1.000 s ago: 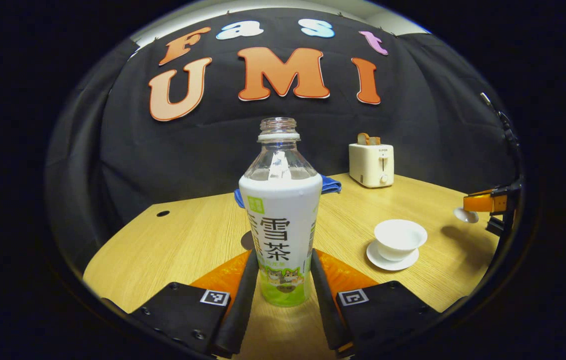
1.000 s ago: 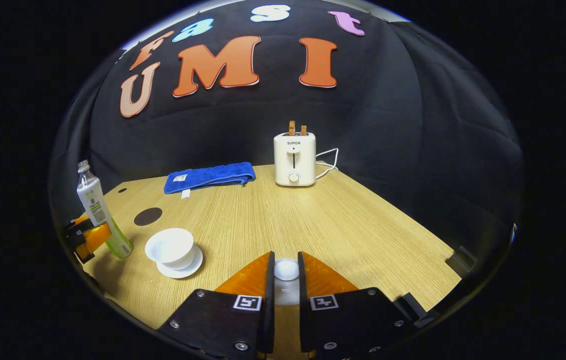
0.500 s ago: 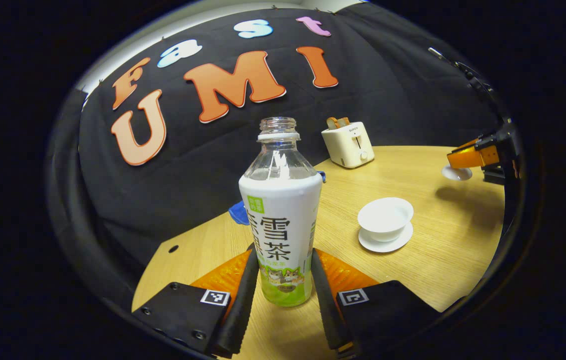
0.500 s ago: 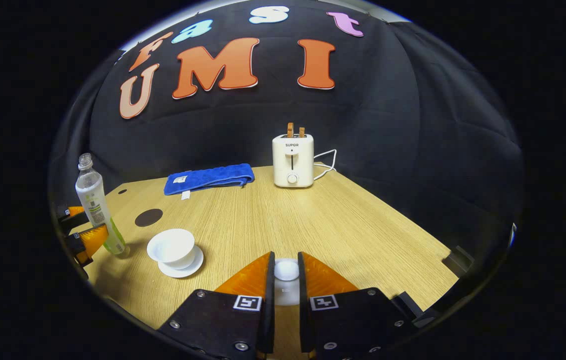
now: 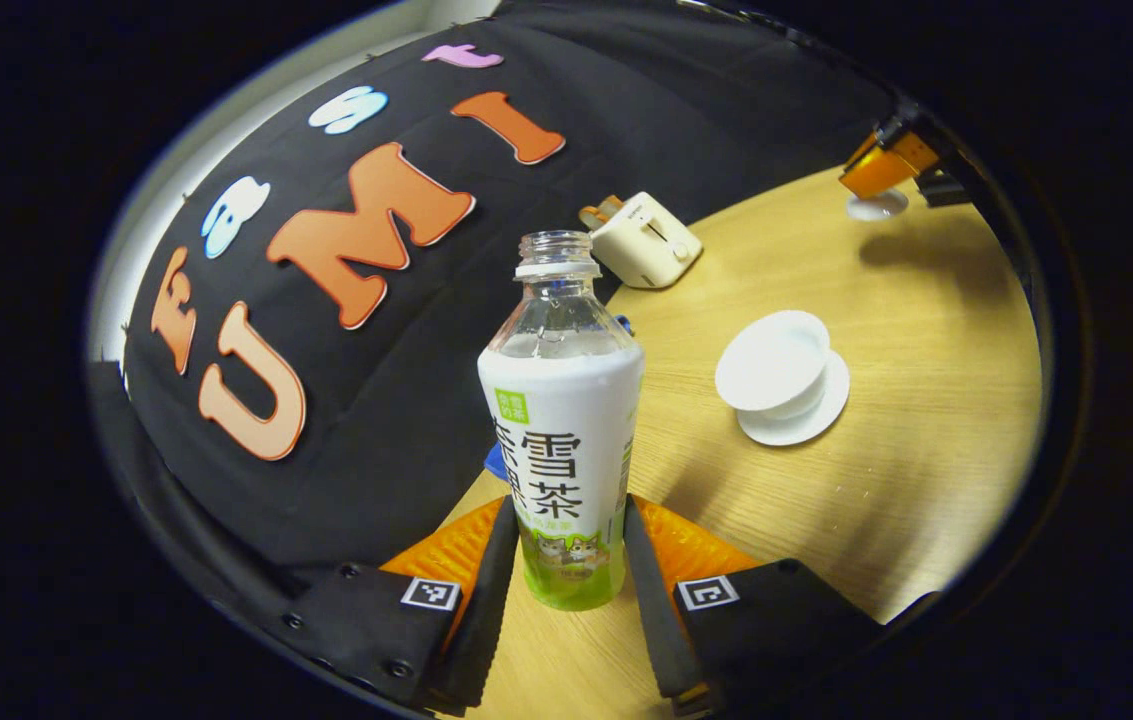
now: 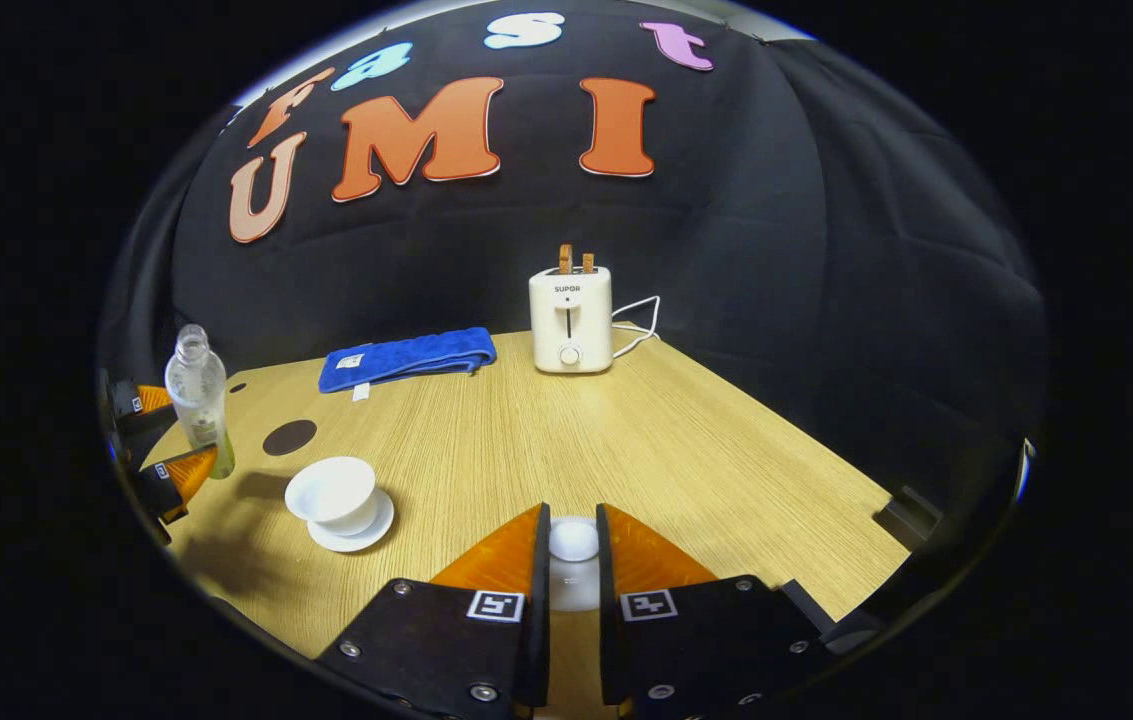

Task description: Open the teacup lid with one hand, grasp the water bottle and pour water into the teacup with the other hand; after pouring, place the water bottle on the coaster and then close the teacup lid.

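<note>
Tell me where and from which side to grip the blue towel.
Grip the blue towel across its narrow width near the middle, coming straight down from above: it lies flat, long and thin on the table, with no raised edge to catch from the side.

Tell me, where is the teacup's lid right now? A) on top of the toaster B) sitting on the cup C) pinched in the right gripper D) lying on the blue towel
C: the lid sits between the right gripper fingers, and the teacup stands open on its saucer.

Teacup (image 6: 331, 492) right of coaster (image 6: 289, 437)
</note>
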The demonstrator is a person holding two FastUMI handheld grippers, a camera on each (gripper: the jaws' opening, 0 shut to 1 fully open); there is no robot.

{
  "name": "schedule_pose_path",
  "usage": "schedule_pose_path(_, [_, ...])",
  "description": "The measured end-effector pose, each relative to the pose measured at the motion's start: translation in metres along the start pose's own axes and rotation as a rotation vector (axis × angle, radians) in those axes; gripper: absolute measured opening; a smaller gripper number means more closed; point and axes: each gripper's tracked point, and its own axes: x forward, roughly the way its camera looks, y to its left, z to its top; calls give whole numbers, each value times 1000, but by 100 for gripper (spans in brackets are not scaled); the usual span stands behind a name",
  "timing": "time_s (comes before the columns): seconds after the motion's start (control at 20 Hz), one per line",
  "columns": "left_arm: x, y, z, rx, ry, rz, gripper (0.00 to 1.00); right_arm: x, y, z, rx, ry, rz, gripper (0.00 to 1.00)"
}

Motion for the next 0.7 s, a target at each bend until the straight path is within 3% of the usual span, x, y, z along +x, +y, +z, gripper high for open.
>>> schedule_pose_path(0.2, [13, -7, -5, 157, 44, -20, 63, -1, -3, -5, 8, 10, -3, 21])
schedule_pose_path(0.5, [19, -10, -10, 301, 77, -32, 66, 1, -3, -9, 31, 29, -4, 21])
schedule_pose_path(0.55, [20, -9, -10, 322, 77, -37, 63, 0, -3, -11, 30, 28, -2, 17])
schedule_pose_path(0.7, [24, -7, -4, 407, 74, -40, 66, 0, -2, -12, 34, 28, 2, 21])
